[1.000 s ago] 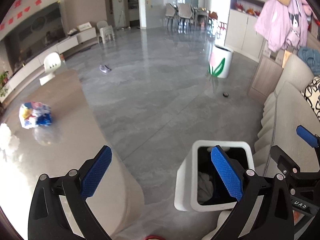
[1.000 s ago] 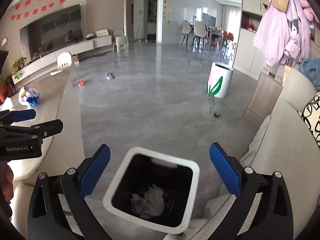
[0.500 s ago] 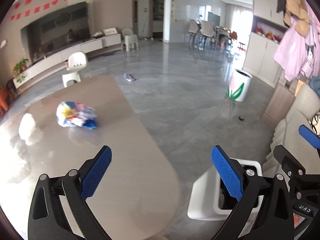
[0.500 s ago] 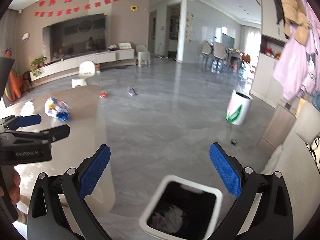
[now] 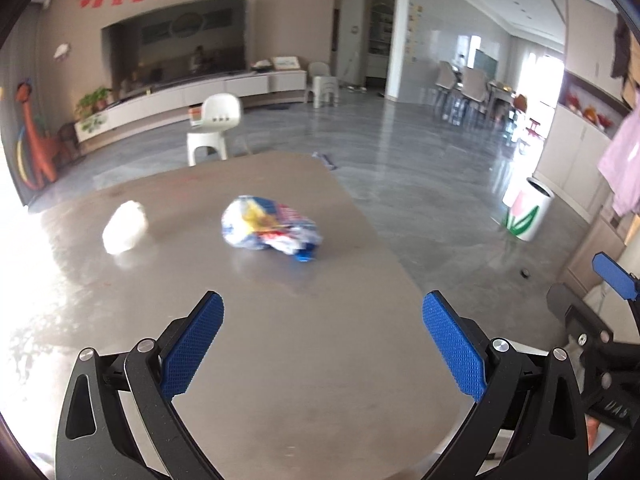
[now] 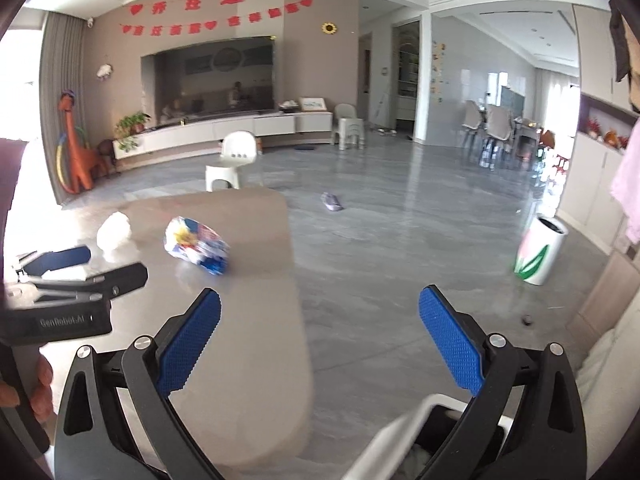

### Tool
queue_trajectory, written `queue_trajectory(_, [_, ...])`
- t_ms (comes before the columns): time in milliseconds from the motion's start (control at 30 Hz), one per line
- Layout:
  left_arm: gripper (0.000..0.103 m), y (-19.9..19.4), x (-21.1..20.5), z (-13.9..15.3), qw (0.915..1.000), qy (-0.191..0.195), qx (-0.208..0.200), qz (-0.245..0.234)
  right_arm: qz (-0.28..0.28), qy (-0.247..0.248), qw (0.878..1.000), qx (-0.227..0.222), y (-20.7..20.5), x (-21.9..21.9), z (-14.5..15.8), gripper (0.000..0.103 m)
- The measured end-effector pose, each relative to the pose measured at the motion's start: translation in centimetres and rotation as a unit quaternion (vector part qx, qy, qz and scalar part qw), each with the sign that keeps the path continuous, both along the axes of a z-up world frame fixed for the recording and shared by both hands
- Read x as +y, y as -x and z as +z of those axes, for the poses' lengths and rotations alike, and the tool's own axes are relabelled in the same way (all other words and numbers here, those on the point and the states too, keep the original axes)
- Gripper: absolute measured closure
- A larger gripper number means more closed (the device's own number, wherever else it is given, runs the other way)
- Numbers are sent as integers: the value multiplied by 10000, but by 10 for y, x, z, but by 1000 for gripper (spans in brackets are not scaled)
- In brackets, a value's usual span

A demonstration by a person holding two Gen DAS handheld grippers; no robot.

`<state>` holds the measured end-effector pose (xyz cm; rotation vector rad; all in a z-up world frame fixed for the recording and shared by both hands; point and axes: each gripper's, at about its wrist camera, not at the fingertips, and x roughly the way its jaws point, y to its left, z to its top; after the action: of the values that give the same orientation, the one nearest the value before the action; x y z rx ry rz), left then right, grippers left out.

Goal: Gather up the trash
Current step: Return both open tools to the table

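Observation:
A crumpled blue, white and yellow plastic wrapper (image 5: 270, 229) lies on the brown table (image 5: 280, 360), with a white crumpled tissue (image 5: 125, 227) to its left. Both also show in the right wrist view, the wrapper (image 6: 196, 245) and the tissue (image 6: 114, 232). My left gripper (image 5: 322, 344) is open and empty above the table, short of the wrapper. My right gripper (image 6: 318, 340) is open and empty over the table's right edge. The white trash bin (image 6: 400, 436) shows only as a rim at the bottom of the right wrist view.
A white stool (image 5: 214, 124) stands beyond the table. A white bin with a tulip print (image 5: 526, 214) stands on the grey floor at right. A small purple item (image 6: 332, 201) lies on the floor. A beige sofa (image 6: 600, 364) is at right.
Both grippers have swung up and left, away from the trash bin toward the table. The wrapper and tissue have come nearer to the centre of both views. Both grippers stay open.

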<state>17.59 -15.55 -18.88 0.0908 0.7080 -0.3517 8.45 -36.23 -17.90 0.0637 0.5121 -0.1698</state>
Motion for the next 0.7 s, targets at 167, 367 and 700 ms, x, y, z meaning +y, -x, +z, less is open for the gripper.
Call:
queue_trajectory(167, [5,-11,36,3,9996,23,-29,292,219,-155,9996,-65,-22,27,5,4])
queue_trajectory(367, [5,-24,69,8,9986,43,-86,528,476,-192,9986,-88,-41,54,12,4])
queue_trajectory(700, [5,-60,127,-5,9962,10,-29,870,891,-160,9959,-6,-90,106,10,4])
